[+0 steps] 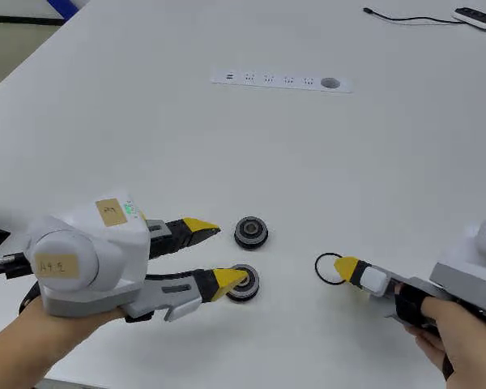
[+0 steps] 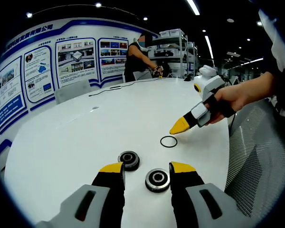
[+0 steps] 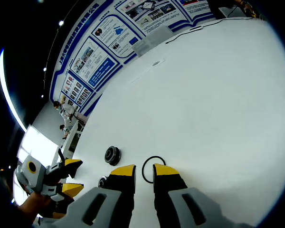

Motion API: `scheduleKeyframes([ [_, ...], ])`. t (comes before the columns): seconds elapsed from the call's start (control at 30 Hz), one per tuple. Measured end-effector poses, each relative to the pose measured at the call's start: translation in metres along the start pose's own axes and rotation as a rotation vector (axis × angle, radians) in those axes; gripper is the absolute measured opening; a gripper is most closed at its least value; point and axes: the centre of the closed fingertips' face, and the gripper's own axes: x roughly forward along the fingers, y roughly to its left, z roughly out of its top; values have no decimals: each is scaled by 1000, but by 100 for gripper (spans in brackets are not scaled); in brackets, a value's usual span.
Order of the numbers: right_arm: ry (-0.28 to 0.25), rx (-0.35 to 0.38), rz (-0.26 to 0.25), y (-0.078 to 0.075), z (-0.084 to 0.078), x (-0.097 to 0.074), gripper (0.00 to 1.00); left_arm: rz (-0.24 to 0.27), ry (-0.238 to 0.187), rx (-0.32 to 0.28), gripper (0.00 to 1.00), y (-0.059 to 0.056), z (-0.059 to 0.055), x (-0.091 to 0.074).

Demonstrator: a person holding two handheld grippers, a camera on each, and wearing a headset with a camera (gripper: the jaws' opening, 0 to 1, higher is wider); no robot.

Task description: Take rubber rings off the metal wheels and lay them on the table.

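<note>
Two small metal wheels with dark rims lie on the white table (image 1: 146,121). One wheel (image 1: 251,232) (image 2: 128,159) lies just past my left gripper (image 1: 216,254) (image 2: 147,167). The other wheel (image 1: 245,282) (image 2: 157,179) sits between that gripper's open jaws, next to the lower yellow fingertip. A loose black rubber ring (image 1: 330,268) (image 2: 168,141) (image 3: 153,168) lies flat on the table. My right gripper (image 1: 348,269) (image 3: 143,171) hovers at the ring, jaws a narrow gap apart, holding nothing.
A white power strip (image 1: 279,79) lies at the far middle of the table. A black cable and a small device (image 1: 476,16) are at the far right corner. A person (image 2: 137,59) stands beyond the table's far end.
</note>
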Motion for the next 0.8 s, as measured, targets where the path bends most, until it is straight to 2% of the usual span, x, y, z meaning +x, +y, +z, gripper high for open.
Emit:
scheduleKeyframes([
  [0.1, -21, 14, 65, 13, 4, 2, 17, -4, 8, 4, 38, 0, -1, 1],
  [0.13, -26, 17, 106, 21, 4, 3, 18, -4, 16, 9, 38, 0, -3, 2],
  [0.2, -23, 34, 157, 32, 3, 4, 21, -5, 36, 21, 39, 0, -7, 4],
  [0.27, -38, 26, 191, 39, 5, 4, 24, -9, 40, 19, 38, -1, -9, 4],
  [0.43, -20, 38, 301, 58, 0, 6, 31, -31, 71, 24, 35, -4, -15, 10],
  [0.57, -14, 47, 341, 67, -3, 7, 36, -41, 66, 14, 32, -5, -15, 14],
  [0.7, 32, 101, 410, 77, -12, 9, 39, -68, 97, 30, 30, -9, -22, 18],
  [0.8, 44, 83, 425, 80, -16, 10, 42, -77, 109, 35, 28, -11, -24, 20],
])
